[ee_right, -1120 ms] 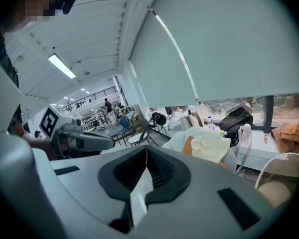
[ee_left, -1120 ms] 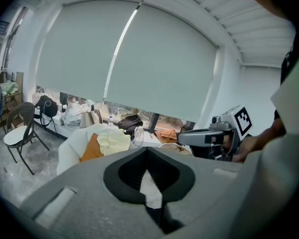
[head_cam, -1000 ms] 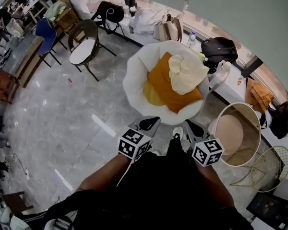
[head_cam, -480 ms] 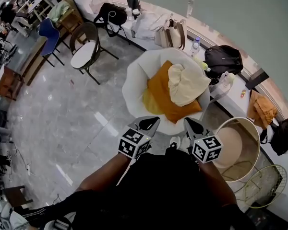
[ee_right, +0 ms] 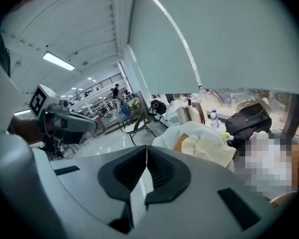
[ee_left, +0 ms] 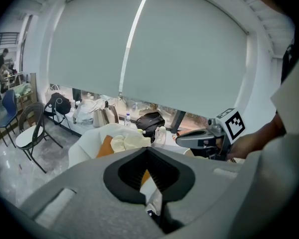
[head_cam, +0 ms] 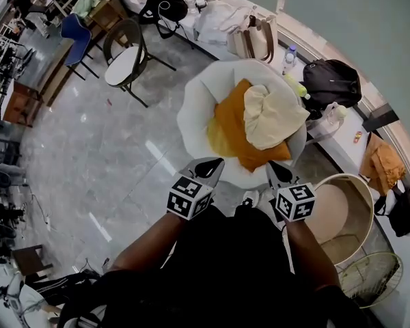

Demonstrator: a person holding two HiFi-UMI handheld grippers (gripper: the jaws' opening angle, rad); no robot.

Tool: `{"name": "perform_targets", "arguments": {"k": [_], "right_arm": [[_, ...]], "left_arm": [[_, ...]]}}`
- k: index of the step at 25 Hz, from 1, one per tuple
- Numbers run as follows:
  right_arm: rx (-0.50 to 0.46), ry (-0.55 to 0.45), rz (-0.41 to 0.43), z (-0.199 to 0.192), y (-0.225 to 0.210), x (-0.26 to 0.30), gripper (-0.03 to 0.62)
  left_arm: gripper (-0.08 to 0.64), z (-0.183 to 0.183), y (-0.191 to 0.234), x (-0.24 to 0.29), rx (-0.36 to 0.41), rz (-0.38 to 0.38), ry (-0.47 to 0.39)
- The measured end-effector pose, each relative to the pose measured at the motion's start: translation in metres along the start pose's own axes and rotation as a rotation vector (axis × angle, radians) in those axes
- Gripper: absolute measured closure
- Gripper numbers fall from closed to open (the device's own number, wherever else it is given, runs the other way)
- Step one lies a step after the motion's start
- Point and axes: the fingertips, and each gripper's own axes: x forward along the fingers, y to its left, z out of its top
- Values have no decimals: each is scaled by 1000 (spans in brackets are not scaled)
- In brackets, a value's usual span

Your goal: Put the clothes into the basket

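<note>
Two grippers are nearest: the left gripper [head_cam: 208,167] and the right gripper [head_cam: 277,173], each with its jaws pressed together on nothing. Just ahead is one white armchair [head_cam: 191,108] bearing two clothes, an orange garment [head_cam: 229,125] under a cream garment [head_cam: 273,115]. One beige basket [head_cam: 335,214] stands to the right beside it. Farther off are one black backpack [head_cam: 331,80] and two chairs, a black-framed chair [head_cam: 126,63] and a blue chair [head_cam: 75,31].

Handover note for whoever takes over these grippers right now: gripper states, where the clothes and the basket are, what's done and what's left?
Left gripper: shut, empty.
Right gripper: shut, empty. Both point at the near edge of the white chair.
Clothes: the orange garment lies on the chair, with the cream garment on top of it.
Basket: on the floor to the right of the chair, with no clothes seen in it.
Done: nothing.
Left: both garments into the basket.
</note>
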Motion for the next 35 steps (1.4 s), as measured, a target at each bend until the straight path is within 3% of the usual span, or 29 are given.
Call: {"name": "perform_targets", "arguments": {"k": [6,12,22,25,29,32,35], "right_arm": [[4,100,-20,-33,-20,36,575],[13,159,-79,-57,-30,66,575],[61,244,-279,-94,-54,143,574],[12,298,-327,-120,-64,175,574],[-120,443,-362,-168,-82,212,571],[-208,545,-369,-209,-103,234,506],[-276,621,-381,-239,-127,252,486]], "left_arm": [[560,-8,12,23,-19,6,50],[560,-22,39,49,-23,-45,109],[560,-70,113,122,103,-177,259],[560,-92,129,143,113,-205,301],[560,-118,147,165,112,-213,345],[560,-134,164,182,85,-187,365],[560,-146,175,192,59,-177,375]]}}
